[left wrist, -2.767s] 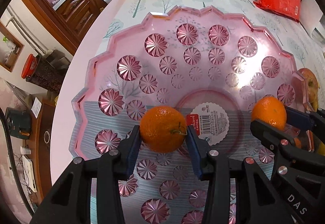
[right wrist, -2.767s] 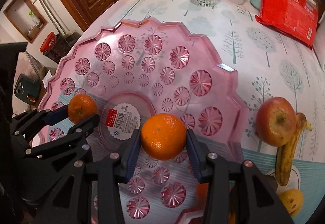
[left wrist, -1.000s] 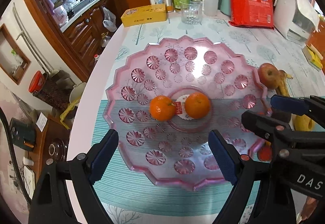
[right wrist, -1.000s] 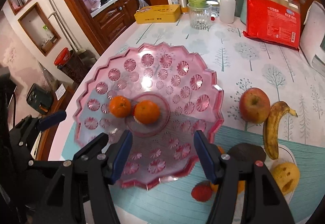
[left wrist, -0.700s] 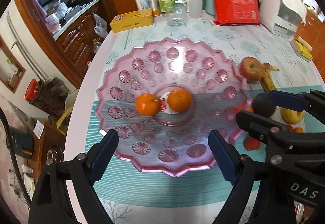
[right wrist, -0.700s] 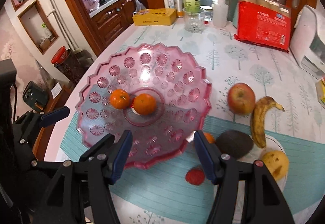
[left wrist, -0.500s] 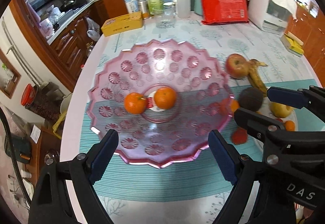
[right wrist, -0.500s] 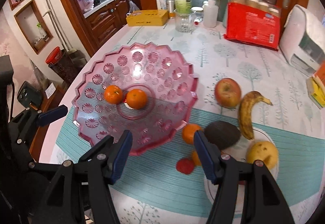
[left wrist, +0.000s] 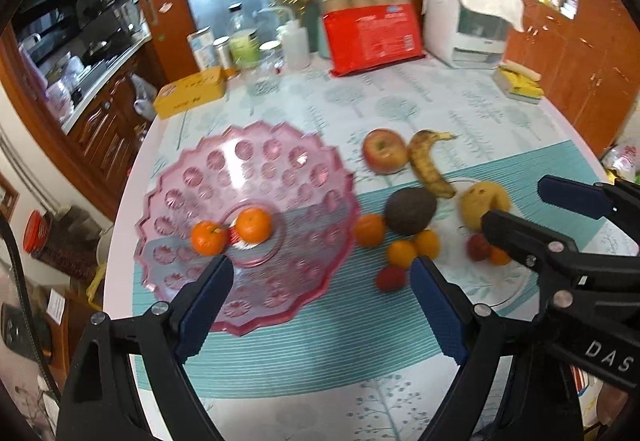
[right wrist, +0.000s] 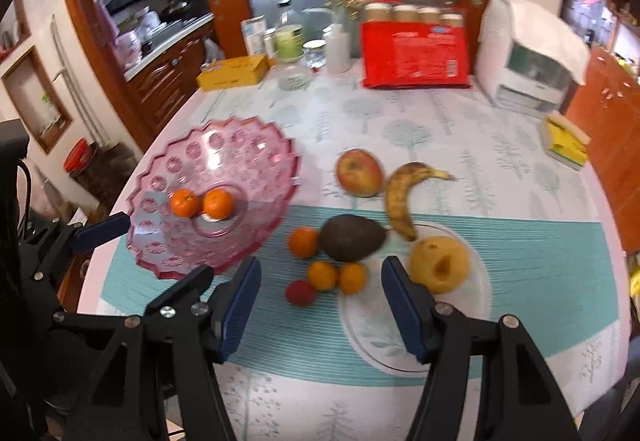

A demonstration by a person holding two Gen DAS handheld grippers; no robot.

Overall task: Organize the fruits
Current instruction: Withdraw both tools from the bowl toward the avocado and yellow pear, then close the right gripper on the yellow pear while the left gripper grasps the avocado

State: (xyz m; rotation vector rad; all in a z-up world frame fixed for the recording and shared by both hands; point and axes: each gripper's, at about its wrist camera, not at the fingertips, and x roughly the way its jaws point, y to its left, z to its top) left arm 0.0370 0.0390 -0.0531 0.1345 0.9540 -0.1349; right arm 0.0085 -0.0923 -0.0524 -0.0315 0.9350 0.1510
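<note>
A pink glass dish stands at the table's left and holds two oranges side by side at its centre. To its right lie an apple, a banana, an avocado, a yellow pear, several small oranges and a red lychee. My left gripper is open and empty, raised near the table's front. My right gripper is open and empty above the loose fruit.
A clear glass plate lies on a teal placemat at the front right. At the back stand a yellow box, a glass, bottles, a red bag and a white appliance. A yellow sponge lies far right.
Both grippers let go of their oranges, which now lie in the dish, then opened wide and drew back, up and to the right, bringing the loose fruit into view.
</note>
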